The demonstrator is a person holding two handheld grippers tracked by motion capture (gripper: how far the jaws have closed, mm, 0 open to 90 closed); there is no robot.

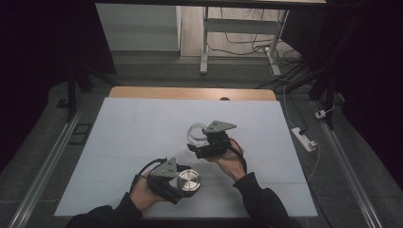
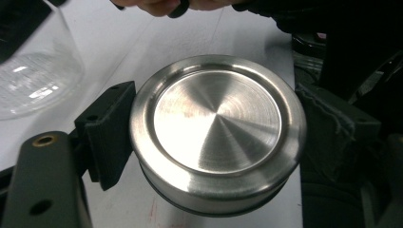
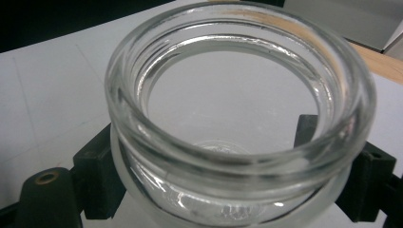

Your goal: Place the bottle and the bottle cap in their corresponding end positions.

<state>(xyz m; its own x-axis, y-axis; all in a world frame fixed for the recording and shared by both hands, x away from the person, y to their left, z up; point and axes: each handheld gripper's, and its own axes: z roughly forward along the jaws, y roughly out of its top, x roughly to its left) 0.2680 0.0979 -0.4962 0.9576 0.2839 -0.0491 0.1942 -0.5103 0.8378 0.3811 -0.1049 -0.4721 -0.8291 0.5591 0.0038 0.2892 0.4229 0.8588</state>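
A: Where do the two things sit on the white sheet [image 1: 142, 142]?

B: The left gripper [image 1: 183, 183] is down near the front edge, its jaws clamped on a round steel lid [image 1: 188, 181]. The right gripper [image 1: 202, 142] is closer to the middle, jaws closed around a clear glass jar [image 1: 197, 133] below its rim. Lid and jar are apart, with bare sheet between them.

A: How much room is there around them?

B: Plenty to the left and toward the far wooden edge [image 1: 190, 93]. The lid has little sheet left before the front edge; the right side is open too.

A: What do the gripper views add?

B: The left gripper view shows the lid [image 2: 217, 133] flat side up, with a brushed, recessed top and a raised rim, a black pad pressing each side. The jar's [image 2: 33, 71] wall appears at the upper left there. The right gripper view looks into the jar's [image 3: 237, 118] open mouth: thick rim, empty inside, a black pad at each side.
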